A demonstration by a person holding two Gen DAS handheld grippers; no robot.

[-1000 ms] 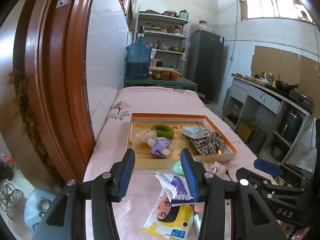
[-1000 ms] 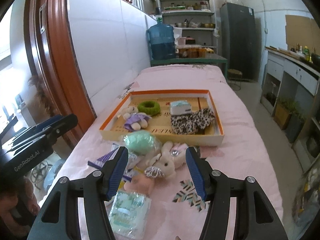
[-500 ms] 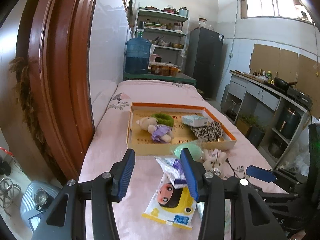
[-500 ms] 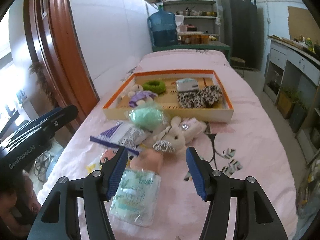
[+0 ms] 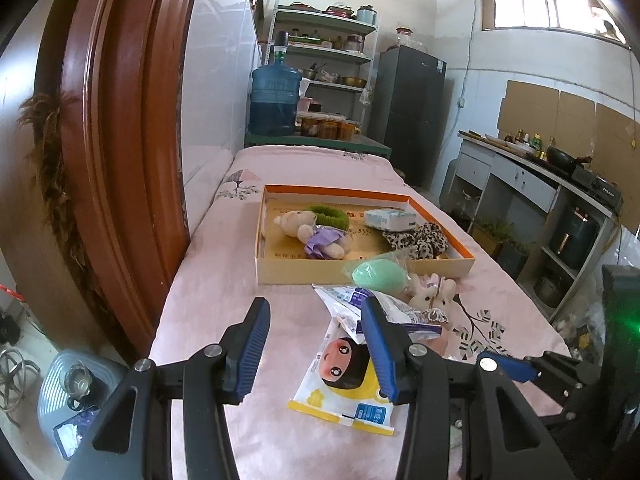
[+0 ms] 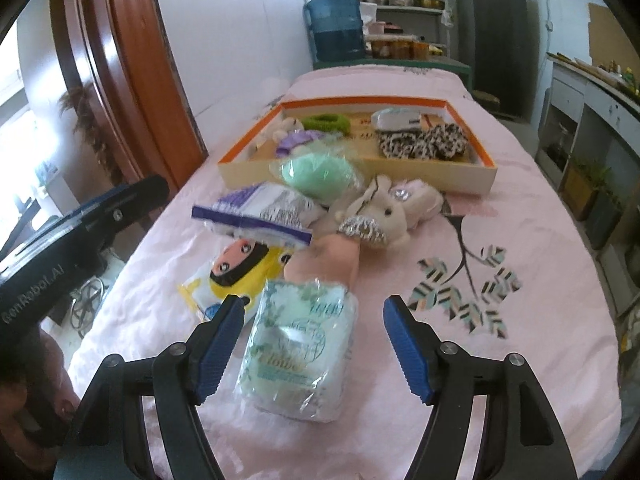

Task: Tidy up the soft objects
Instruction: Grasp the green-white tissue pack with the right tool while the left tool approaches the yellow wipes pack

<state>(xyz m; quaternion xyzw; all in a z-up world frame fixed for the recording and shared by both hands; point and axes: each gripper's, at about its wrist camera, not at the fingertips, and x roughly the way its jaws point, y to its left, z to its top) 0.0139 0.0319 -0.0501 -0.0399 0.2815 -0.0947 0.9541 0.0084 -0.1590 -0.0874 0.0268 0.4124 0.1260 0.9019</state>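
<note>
R gripper (image 6: 314,312) jaws just widened, empty, tissue pack (image 6: 298,344) just ahead btwn them. L gripper (image 5: 316,316) open, empty, cartoon-face packet (image 5: 344,384) right of it.

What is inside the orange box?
Inside the orange box lie a small teddy bear, a green hair tie, a tissue pack and a leopard scrunchie. The green sponge in front hides part of the floor.

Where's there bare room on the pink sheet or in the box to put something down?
Free: the sheet left of the cartoon packet, toward the wooden door frame; the sheet around the leaf print, right of the pile; the stretch beyond the orange box. Crowded: the box's right half, and the heap from the green sponge to the tissue pack.
</note>
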